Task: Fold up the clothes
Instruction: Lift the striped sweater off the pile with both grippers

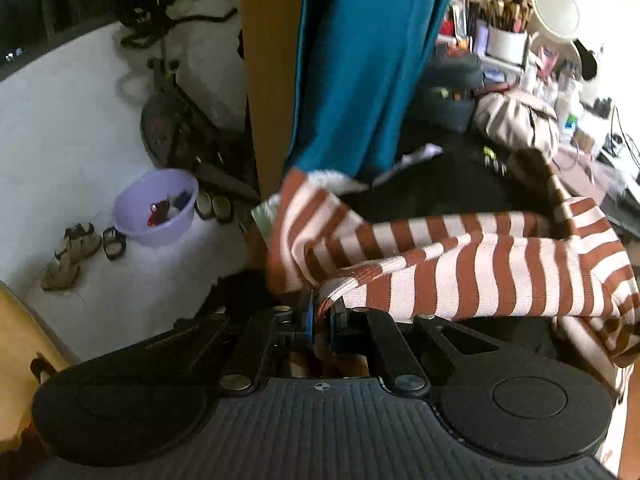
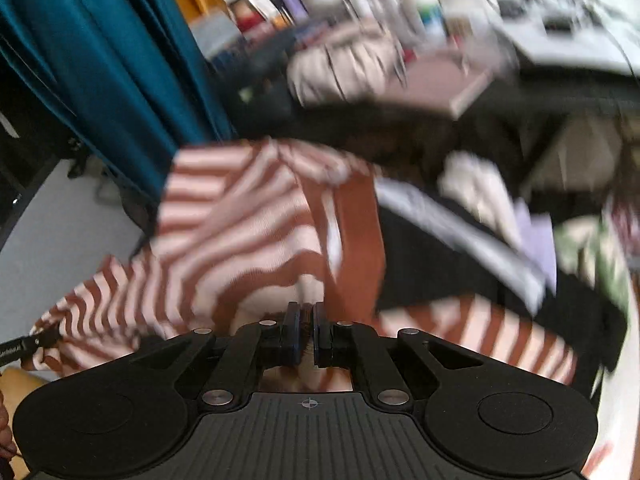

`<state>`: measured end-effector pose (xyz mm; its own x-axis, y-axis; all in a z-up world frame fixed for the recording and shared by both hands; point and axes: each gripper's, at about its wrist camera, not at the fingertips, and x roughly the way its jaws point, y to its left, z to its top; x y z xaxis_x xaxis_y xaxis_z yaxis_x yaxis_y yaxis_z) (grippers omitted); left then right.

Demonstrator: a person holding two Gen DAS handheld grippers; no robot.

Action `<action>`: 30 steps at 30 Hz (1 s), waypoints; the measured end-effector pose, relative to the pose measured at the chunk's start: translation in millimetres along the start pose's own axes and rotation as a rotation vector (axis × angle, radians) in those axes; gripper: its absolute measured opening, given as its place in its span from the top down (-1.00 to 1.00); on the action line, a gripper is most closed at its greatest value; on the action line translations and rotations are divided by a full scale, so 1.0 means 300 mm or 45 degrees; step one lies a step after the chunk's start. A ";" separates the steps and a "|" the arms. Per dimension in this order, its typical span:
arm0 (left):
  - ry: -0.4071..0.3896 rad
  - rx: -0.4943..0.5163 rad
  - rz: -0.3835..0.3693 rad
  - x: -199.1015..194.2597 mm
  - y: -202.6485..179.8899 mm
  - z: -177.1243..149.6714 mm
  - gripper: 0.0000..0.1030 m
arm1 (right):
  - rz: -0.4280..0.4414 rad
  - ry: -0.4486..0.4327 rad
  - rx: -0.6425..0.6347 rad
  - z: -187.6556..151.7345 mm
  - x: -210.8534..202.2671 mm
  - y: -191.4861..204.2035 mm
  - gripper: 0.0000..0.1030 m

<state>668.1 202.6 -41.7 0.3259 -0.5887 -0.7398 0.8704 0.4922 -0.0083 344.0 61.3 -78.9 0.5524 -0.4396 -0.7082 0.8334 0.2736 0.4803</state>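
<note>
A brown-and-white striped garment (image 1: 460, 272) hangs stretched between both grippers over a dark surface. In the left wrist view my left gripper (image 1: 323, 307) is shut on a bunched edge of the cloth, which runs off to the right. The right wrist view is blurred by motion. There my right gripper (image 2: 306, 316) is shut on the striped garment (image 2: 240, 236), with a solid brown band of it (image 2: 360, 240) rising just right of the fingers. The tip of the left gripper (image 2: 30, 346) shows at the far left edge, holding the garment's other end.
A teal curtain (image 1: 360, 60) hangs behind the garment beside a wooden post (image 1: 268, 80). On the pale floor stand a purple basin (image 1: 156, 208), sandals (image 1: 76, 248) and an exercise bike (image 1: 172, 120). A cluttered desk (image 1: 540, 60) and other clothes (image 2: 480, 196) lie to the right.
</note>
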 end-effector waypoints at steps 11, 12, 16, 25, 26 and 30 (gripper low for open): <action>-0.044 0.392 -0.149 0.033 -0.191 -0.011 -0.20 | -0.005 -0.137 0.022 0.026 -0.026 -0.023 -0.18; -0.047 0.450 -0.161 0.043 -0.219 -0.015 -0.21 | 0.005 -0.136 0.011 0.030 -0.018 -0.020 -0.22; -0.027 0.654 -0.201 0.082 -0.298 -0.053 -0.31 | 0.010 -0.067 -0.033 0.032 0.059 0.015 -0.51; 0.005 0.740 -0.119 0.196 -0.320 -0.075 -0.39 | 0.059 0.038 0.021 0.065 0.177 0.039 0.06; 0.012 0.728 -0.125 0.206 -0.317 -0.071 -0.45 | 0.085 0.041 0.019 0.074 0.171 0.046 0.57; 0.021 0.750 -0.128 0.246 -0.320 -0.064 -0.49 | 0.216 -0.065 0.022 0.128 0.075 0.082 0.74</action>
<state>601.4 124.2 -108.3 0.2294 -0.6019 -0.7649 0.9563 -0.0070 0.2922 376.2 25.2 -63.3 0.6831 -0.4314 -0.5893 0.7276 0.3329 0.5998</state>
